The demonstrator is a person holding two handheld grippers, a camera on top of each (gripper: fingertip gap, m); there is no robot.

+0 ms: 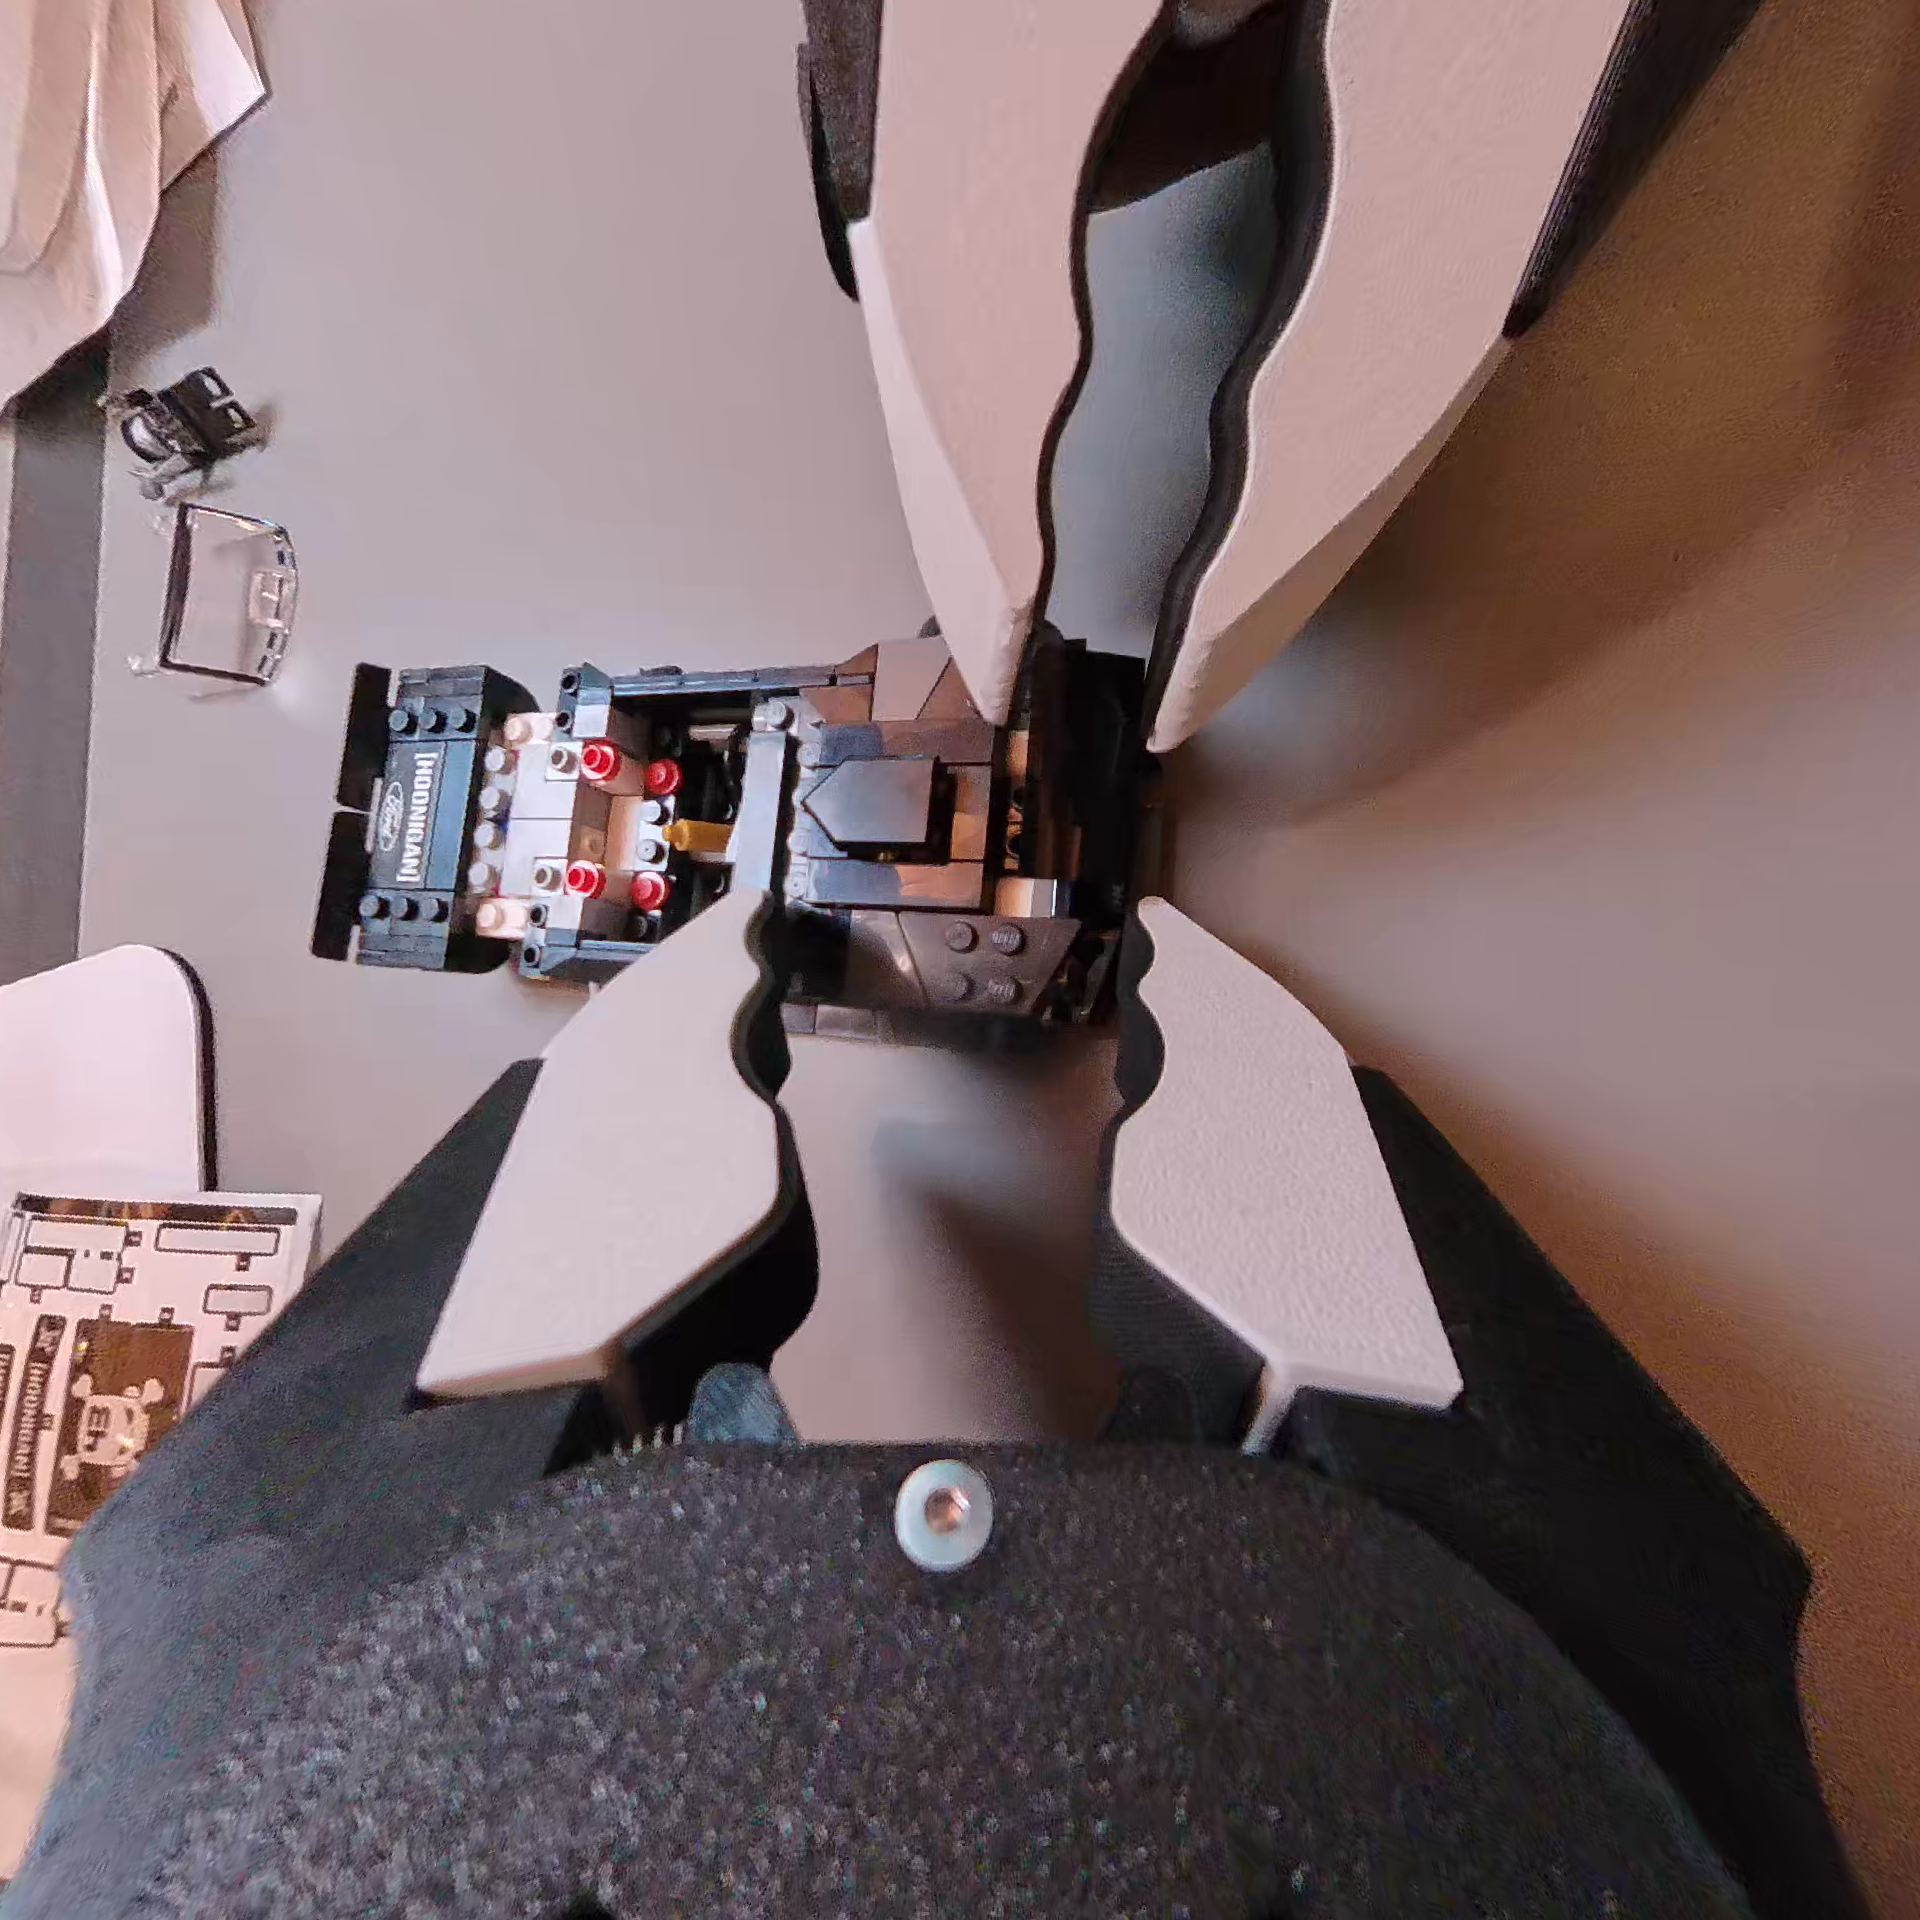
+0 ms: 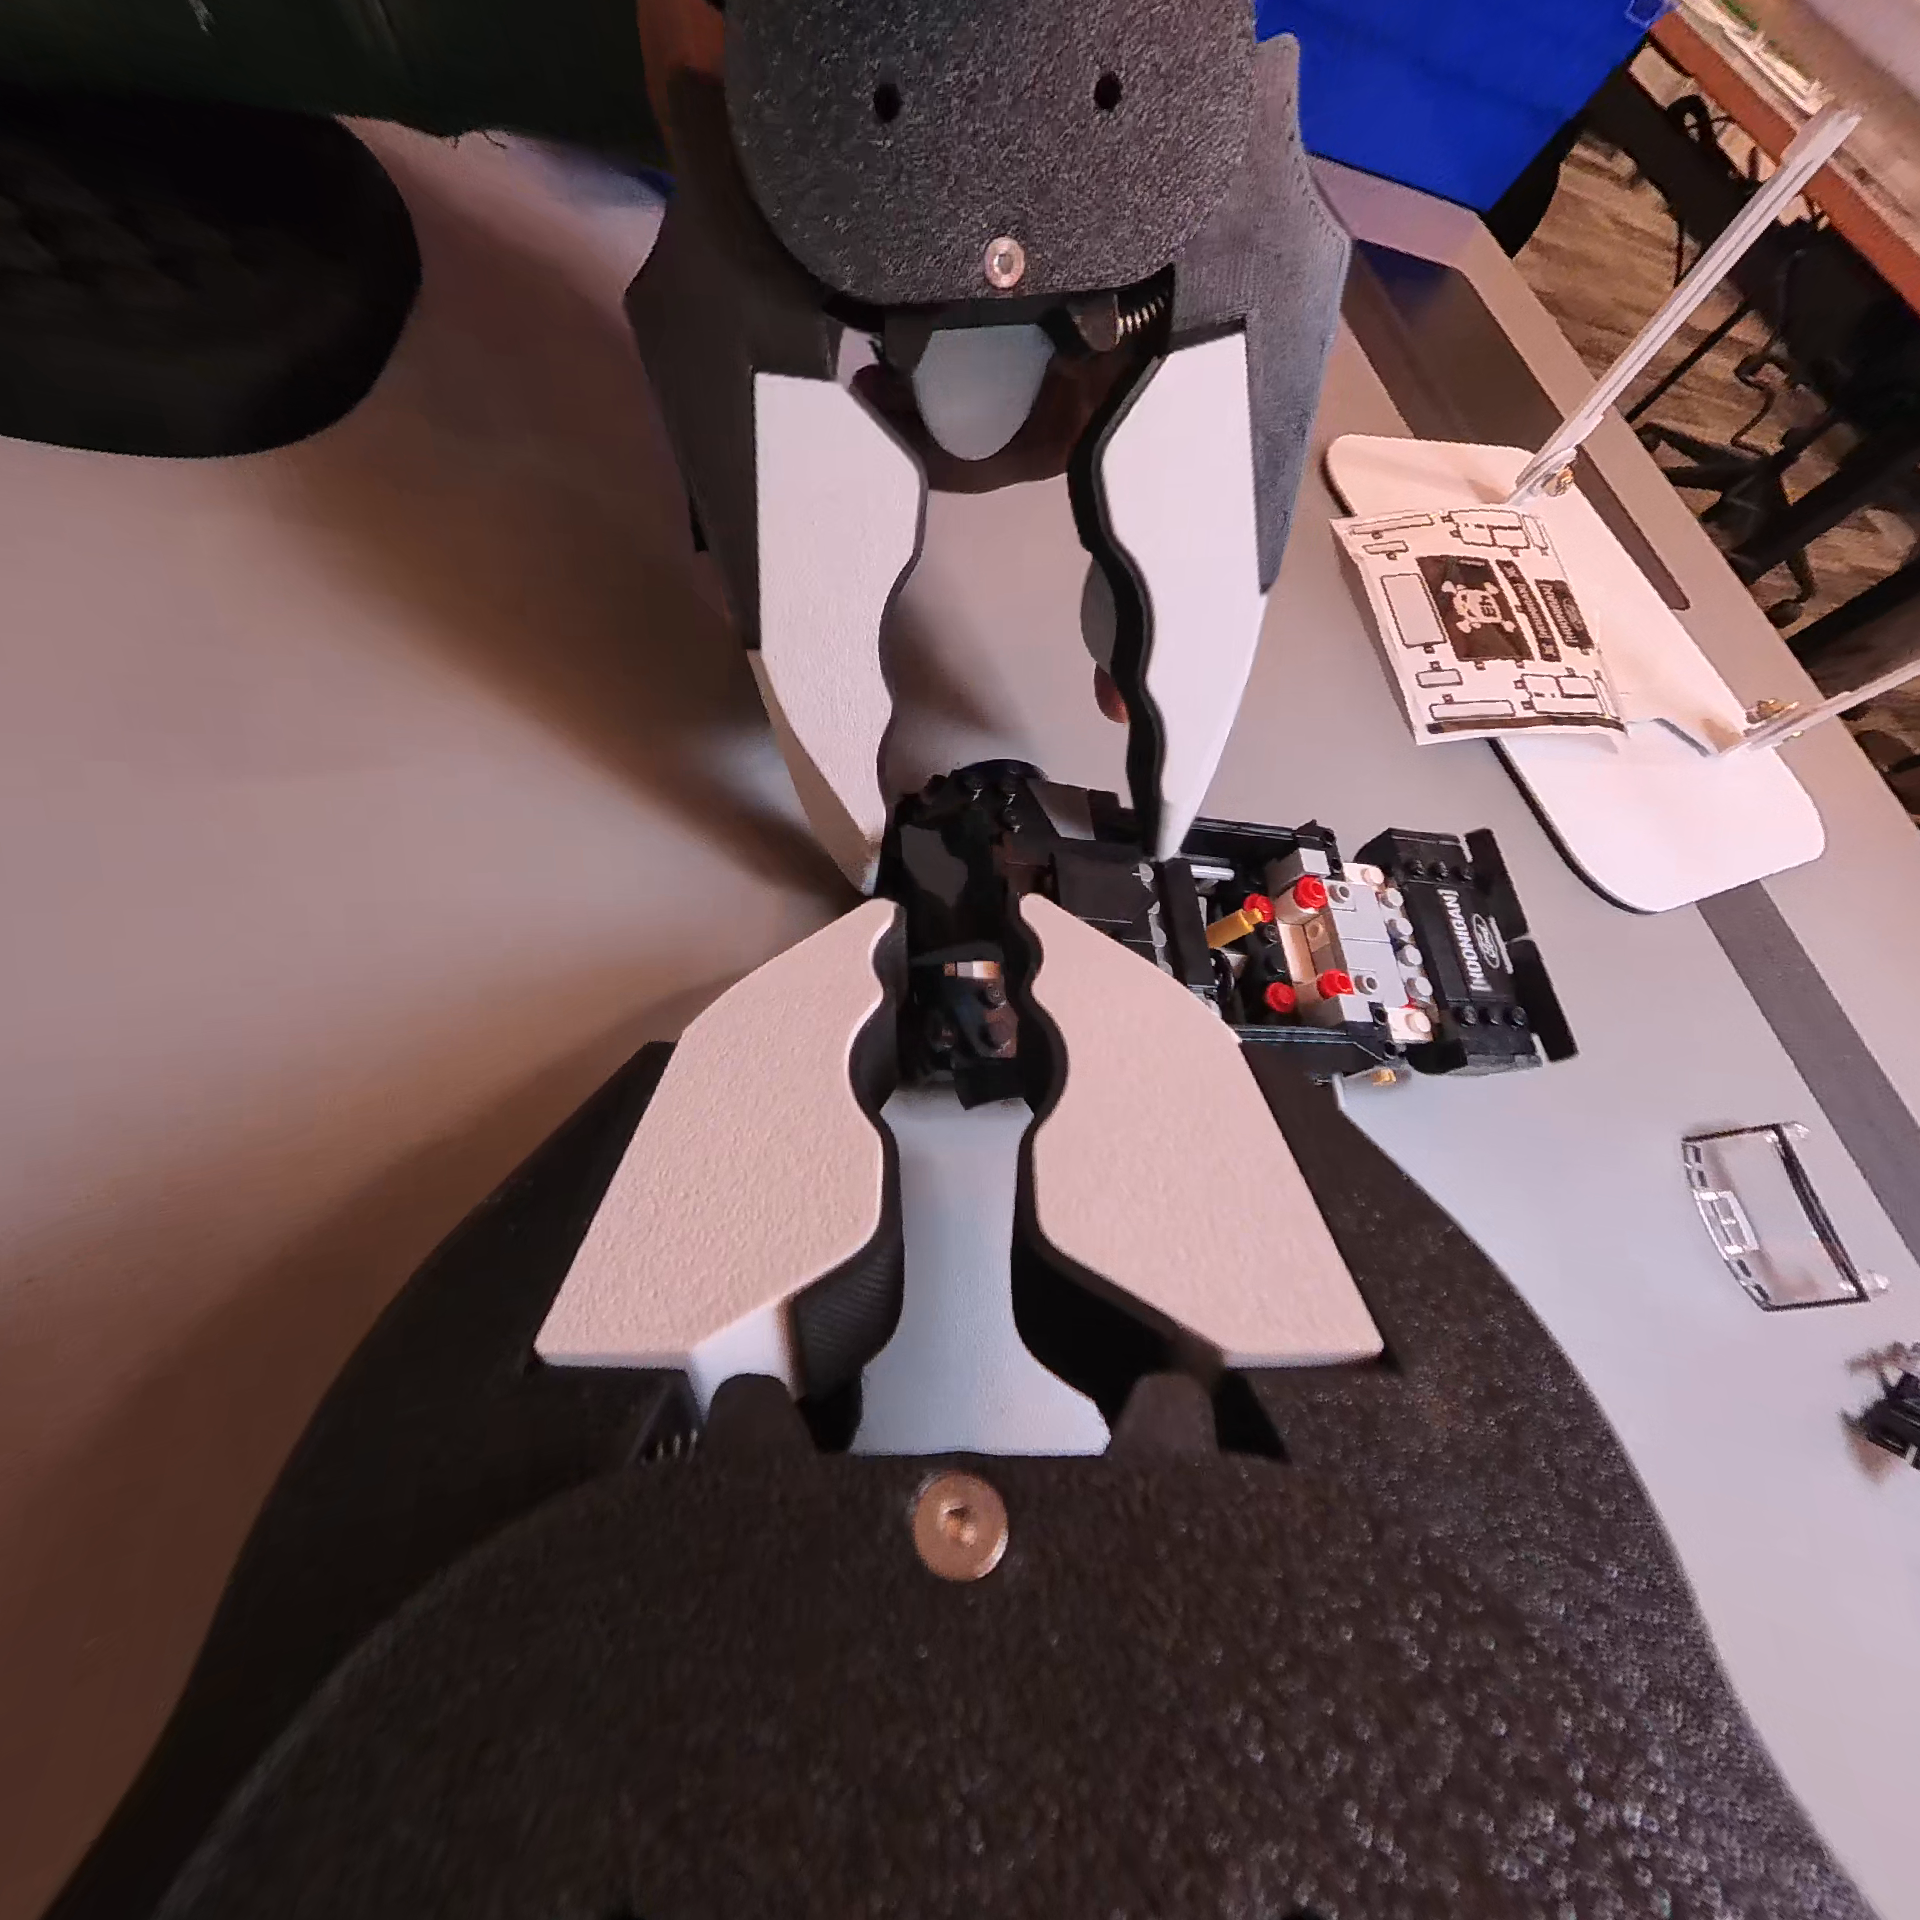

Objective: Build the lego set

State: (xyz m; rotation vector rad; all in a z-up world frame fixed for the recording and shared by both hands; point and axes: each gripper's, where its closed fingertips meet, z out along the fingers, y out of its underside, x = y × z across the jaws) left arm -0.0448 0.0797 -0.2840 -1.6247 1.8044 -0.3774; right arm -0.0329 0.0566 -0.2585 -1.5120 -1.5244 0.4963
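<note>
We have the half-built black brick car [image 1: 790,831] lying on the grey table [image 1: 540,312], its long axis crosswise to both jaws. The left gripper [image 1: 940,920] straddles its hood end, jaws held wide across the body. The right gripper [image 2: 961,935] faces it from the opposite side, jaws narrow on that end's tip.

My two wide-angle views bend hard at the edges. Light is soft and even, warm brown at right in my left wrist view. The counter [image 1: 582,312] shows faint shadows only. My left gripper [image 1: 940,925] frames a smeared, out-of-focus patch. The clear windscreen piece [image 2: 1766,1216] catches small glints; the lower right edge blurs.
</note>
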